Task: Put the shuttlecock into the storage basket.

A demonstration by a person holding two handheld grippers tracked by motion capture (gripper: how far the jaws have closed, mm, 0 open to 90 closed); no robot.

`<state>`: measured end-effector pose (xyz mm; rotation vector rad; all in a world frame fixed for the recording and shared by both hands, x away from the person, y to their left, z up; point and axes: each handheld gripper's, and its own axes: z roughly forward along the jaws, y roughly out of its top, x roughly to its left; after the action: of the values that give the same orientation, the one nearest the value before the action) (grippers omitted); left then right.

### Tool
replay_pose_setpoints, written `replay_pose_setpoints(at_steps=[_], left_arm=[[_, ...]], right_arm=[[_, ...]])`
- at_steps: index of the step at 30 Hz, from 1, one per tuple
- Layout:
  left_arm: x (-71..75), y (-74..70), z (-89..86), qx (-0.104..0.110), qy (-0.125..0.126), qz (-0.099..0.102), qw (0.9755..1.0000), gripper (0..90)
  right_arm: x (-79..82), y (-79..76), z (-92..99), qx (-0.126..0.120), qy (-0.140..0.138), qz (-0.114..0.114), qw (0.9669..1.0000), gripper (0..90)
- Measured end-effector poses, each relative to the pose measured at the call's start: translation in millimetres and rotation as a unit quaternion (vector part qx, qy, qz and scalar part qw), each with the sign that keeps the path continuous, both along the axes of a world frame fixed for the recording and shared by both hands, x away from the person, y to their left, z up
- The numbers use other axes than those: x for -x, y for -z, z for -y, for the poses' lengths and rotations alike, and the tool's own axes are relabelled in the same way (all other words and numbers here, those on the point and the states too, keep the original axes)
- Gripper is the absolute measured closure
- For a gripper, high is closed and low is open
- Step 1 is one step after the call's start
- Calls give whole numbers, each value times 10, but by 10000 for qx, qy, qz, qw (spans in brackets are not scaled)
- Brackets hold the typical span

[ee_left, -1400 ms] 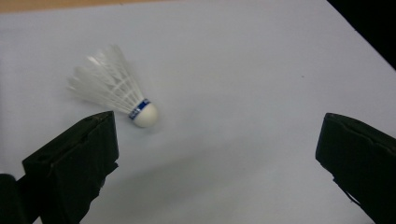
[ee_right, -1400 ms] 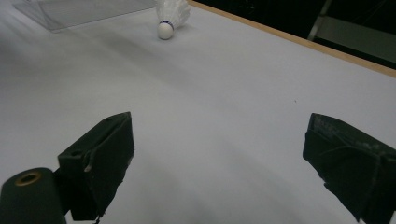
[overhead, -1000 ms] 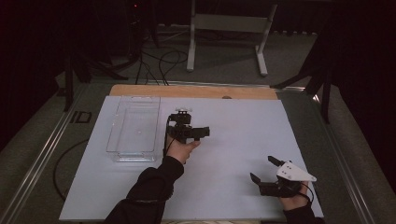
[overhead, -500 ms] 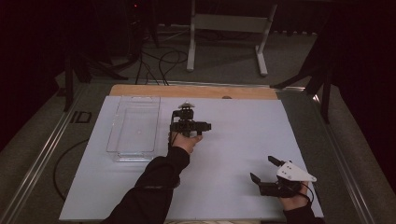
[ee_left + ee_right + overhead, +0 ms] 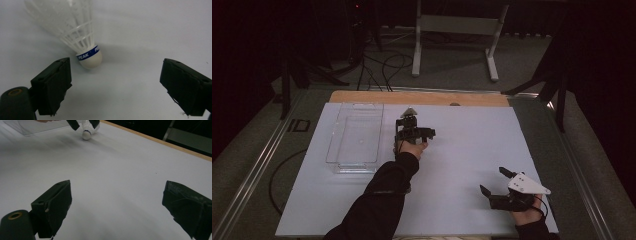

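Dim high view, dark beyond the lit white table [image 5: 472,150]; gripper views brighter, shuttlecock [image 5: 75,32] skirt overexposed, soft shadow beside it.

- White table surface [image 5: 462,165]: bare between the two grippers, so that stretch lies open to passage.
- Clear tray [image 5: 355,137]: lies on the table's left part, just beside the left gripper [image 5: 410,121], walling off that side.
- Shuttlecock [image 5: 82,47]: lies on its side ahead of the left gripper's widely parted jaws, nearer one jaw; bare surface ahead of the other.
- Right gripper [image 5: 497,182]: jaws spread near the table's near right corner, bare surface in front.
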<state>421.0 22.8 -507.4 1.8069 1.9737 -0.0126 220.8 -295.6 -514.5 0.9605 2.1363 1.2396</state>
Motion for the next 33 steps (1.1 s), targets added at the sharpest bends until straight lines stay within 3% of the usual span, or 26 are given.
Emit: replay_pose_setpoints(at_steps=[3,10,11,14,16,21,22,26,30,33], left_arm=[[-50,23,-7,-95,-35,-39,9999,153],[-138,159,-47,-99,-301,-391,9987,172],[-146,176,-48,-121,-276,-445,9986,212],[-165,208,-62,-121,-349,-442,9983,235],[-177,204,-72,-95,-303,-427,9986,314],[-189,198,-55,-346,-286,-426,9981,397],[-194,197,-61,-243,-275,-445,9983,409],[-200,193,-50,-410,-211,-478,9978,466],[-205,196,-105,-329,-239,-519,9978,567],[-208,206,-143,-111,-223,-560,9981,632]], right_arm=[[0,-1,1,7,10,8,10000,90],[-1,1,-5,19,24,1,10000,90],[1,0,-4,17,16,0,10000,90],[5,-5,3,9,6,33,10000,90],[3,-4,6,5,8,32,10000,90],[2,-2,4,7,9,11,10000,91],[2,-3,4,21,6,12,10000,91],[3,-5,4,34,22,20,10000,91],[-1,-2,8,41,20,0,10000,91],[-1,-3,7,60,29,2,10000,91]])
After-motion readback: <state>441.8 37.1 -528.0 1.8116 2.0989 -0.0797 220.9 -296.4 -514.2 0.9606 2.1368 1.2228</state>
